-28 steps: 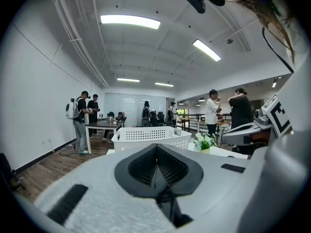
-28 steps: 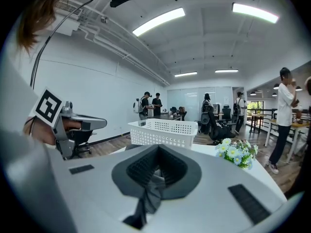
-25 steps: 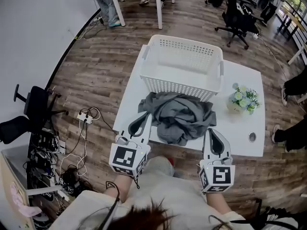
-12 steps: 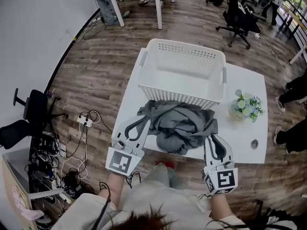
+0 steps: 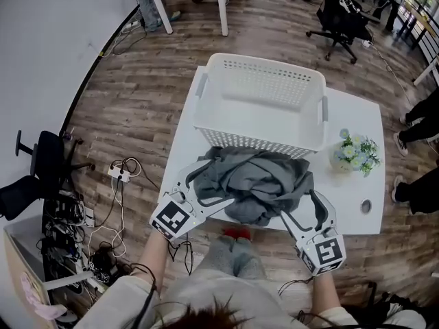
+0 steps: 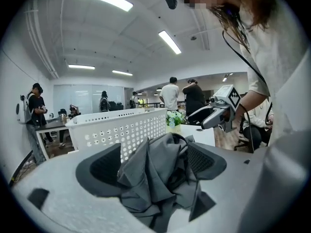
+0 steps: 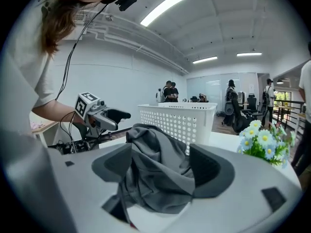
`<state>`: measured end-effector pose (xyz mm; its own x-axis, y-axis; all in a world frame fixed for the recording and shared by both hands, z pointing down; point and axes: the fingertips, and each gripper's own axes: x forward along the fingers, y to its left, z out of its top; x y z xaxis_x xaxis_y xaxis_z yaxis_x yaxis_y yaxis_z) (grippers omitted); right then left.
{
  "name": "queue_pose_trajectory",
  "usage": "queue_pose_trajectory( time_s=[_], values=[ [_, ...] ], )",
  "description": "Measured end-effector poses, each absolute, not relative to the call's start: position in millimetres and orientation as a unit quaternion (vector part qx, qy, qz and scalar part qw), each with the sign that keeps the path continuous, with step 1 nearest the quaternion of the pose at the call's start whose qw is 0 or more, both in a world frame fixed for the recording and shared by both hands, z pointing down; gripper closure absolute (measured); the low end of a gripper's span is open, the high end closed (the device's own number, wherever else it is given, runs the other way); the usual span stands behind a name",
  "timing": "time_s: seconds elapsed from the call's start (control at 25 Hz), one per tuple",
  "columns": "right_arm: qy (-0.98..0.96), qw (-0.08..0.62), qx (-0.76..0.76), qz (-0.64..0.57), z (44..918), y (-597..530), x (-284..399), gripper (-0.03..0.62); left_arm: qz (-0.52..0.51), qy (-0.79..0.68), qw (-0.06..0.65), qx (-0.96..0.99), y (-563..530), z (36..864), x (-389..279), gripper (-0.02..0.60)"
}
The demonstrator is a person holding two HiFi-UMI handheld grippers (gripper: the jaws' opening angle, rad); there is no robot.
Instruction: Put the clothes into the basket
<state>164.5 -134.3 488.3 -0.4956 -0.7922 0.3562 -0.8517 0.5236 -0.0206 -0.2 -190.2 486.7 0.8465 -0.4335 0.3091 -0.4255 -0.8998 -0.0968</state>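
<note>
A heap of grey clothes [image 5: 259, 182] lies on the white table [image 5: 357, 112], against the near wall of the white perforated basket [image 5: 259, 101]. The basket holds nothing that I can see. My left gripper [image 5: 218, 182] is at the heap's left side, and its jaws have just been opening. In the left gripper view, grey folds [image 6: 155, 171] fill the gap of the left gripper [image 6: 158, 159]. My right gripper [image 5: 298, 204] is at the heap's near right corner, and its jaws have also just been opening. The right gripper [image 7: 163, 166] has cloth [image 7: 160, 174] bunched between its pads.
A small pot of flowers [image 5: 353, 153] stands right of the basket, and a small round object [image 5: 365, 205] lies near the table's right front corner. People's feet [image 5: 411, 125] show at the right edge. Cables and a power strip [image 5: 118, 173] lie on the wooden floor at left.
Both grippers have moved down and forward onto the clothes heap. Their jaws were shut beside it and now stand apart with cloth between them.
</note>
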Motion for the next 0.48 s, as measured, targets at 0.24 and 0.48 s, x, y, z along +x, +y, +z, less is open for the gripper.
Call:
queue_pose_trajectory(
  time_s=[0.24,0.48],
  values=[
    [-0.866,0.206,0.447,0.090,516,-140,155,0.135,-0.219,0.185,0.003,-0.958,-184,520,4,0.077],
    [-0.850,0.283,0.429,0.116,564,-155,157,0.105,-0.273,0.159,-0.009,-0.949,-188,561,11,0.005]
  ],
)
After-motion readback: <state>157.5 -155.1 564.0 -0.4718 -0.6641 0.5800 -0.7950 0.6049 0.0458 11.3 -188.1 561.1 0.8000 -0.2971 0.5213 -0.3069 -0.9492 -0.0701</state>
